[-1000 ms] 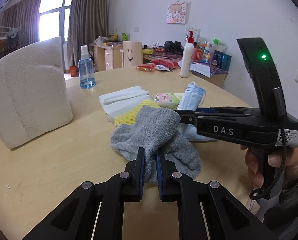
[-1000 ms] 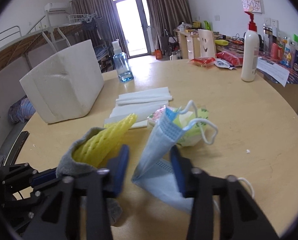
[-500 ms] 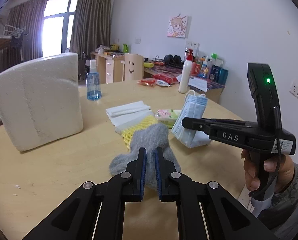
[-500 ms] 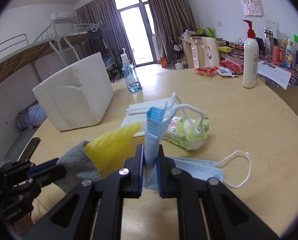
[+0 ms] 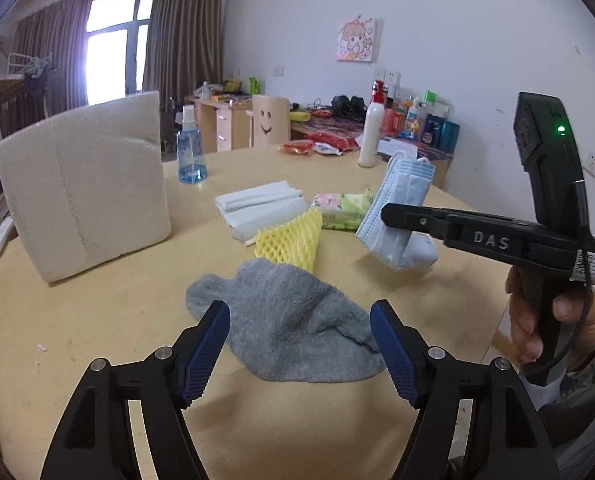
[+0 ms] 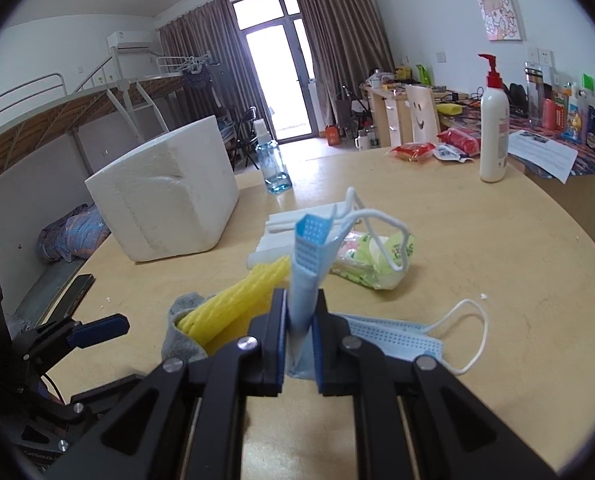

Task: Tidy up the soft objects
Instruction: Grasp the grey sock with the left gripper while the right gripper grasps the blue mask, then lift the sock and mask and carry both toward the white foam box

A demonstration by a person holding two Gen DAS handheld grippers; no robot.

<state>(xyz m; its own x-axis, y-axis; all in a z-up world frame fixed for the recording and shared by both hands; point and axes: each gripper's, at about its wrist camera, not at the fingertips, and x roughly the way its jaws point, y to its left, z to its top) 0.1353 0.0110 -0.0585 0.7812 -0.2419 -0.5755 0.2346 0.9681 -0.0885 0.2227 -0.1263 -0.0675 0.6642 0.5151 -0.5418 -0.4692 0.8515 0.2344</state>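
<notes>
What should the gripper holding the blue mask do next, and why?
Probably lift a bit more. The right gripper is shut on the blue mask, but the mask's lower part and ear loop lie on the table.

Two masks (image 6: 393, 340), one sock (image 5: 293, 320), two bottles (image 5: 191, 148).

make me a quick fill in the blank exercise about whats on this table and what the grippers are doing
1. The right gripper is shut on a folded light blue ____.
2. The yellow foam net sleeve is tucked partly inside the grey ____.
3. The left gripper has its jaws opening, with nothing ____ between its pads.
4. The blue spray bottle stands beside the big white ____ block.

Missing words: face mask; sock; held; foam
</notes>
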